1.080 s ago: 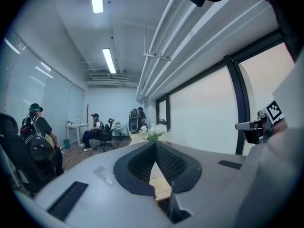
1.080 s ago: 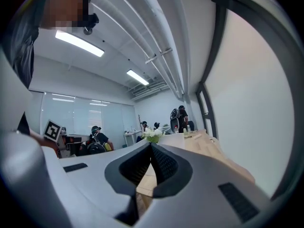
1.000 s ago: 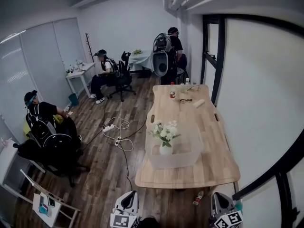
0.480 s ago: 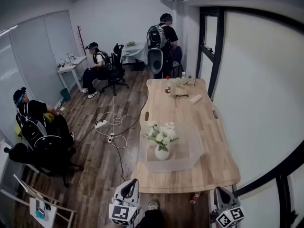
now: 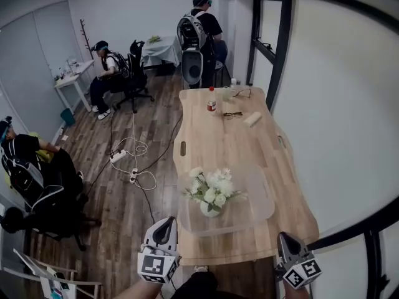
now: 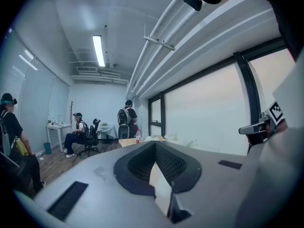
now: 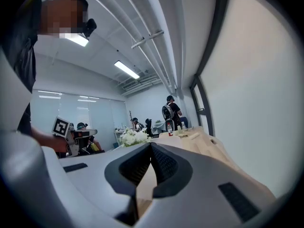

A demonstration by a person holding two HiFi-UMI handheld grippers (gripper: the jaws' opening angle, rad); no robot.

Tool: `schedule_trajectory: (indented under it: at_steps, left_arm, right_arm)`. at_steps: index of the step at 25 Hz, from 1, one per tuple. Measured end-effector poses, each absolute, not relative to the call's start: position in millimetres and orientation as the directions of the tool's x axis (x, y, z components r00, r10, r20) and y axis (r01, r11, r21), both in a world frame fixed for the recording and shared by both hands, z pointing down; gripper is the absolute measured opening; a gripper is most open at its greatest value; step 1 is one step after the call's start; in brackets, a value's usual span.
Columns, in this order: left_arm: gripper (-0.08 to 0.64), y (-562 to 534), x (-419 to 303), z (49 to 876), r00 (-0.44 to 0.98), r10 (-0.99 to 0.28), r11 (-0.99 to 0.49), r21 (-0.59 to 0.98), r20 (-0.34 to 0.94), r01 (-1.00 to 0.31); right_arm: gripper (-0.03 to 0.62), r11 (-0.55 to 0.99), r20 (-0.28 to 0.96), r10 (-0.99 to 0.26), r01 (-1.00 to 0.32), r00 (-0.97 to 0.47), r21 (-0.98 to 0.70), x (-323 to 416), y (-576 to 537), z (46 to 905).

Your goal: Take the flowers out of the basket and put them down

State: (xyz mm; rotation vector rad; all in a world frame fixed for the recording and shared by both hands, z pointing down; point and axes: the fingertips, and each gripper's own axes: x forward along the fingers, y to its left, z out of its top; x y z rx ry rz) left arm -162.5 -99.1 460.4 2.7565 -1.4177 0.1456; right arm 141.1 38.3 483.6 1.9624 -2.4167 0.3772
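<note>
Saw the flowers (image 5: 211, 187) upright in a white vase (image 5: 209, 208) inside the clear basket (image 5: 262, 198) at the tabletop's (image 5: 212, 136) near end, ahead of and between both grippers, well apart. Held the left gripper (image 5: 164, 223), somewhat nearer, and the right gripper (image 5: 283, 237) clenched and empty. Could barely trace the basket's walls; perhaps open-topped.

Head: I look from high over the near end of the desk (image 5: 212, 145), steeply down and forward, with the flowers (image 5: 209, 189) close below me.
Left: my camera rides low on the left gripper (image 6: 154, 145), about level, and faces the far wall.
Right: my camera sits low on the right gripper (image 7: 151, 144) and looks along the desk past the flowers.
Shared: all three views catch the standing person (image 5: 201, 18) and the bottle (image 5: 211, 101) at the far end. Each gripper view also shows the other's marker cube.
</note>
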Motion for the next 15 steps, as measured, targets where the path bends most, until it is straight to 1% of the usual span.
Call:
schedule_trajectory:
  at_steps: [5, 8, 11, 15]
  left_arm:
    - [0.005, -156, -163, 467, 0.587, -0.803, -0.589, 0.019, 0.100, -0.808]
    - [0.005, -181, -170, 472, 0.583, -0.806, -0.584, 0.024, 0.103, -0.811]
    - [0.006, -202, -174, 477, 0.586, -0.802, -0.586, 0.043, 0.114, -0.810]
    - [0.005, -219, -173, 483, 0.596, -0.791, -0.594, 0.058, 0.137, -0.802]
  right_arm:
    - [0.021, 0.240, 0.152, -0.953, -0.960, -0.261, -0.145, 124, -22, 475]
    - [0.021, 0.336, 0.152, -0.924, -0.934, -0.352, -0.122, 102, -49, 467]
    - [0.023, 0.405, 0.189, -0.890, -0.910, -0.415, -0.095, 90, -72, 465]
    - [0.023, 0.433, 0.210, -0.874, -0.899, -0.438, -0.073, 84, -97, 464]
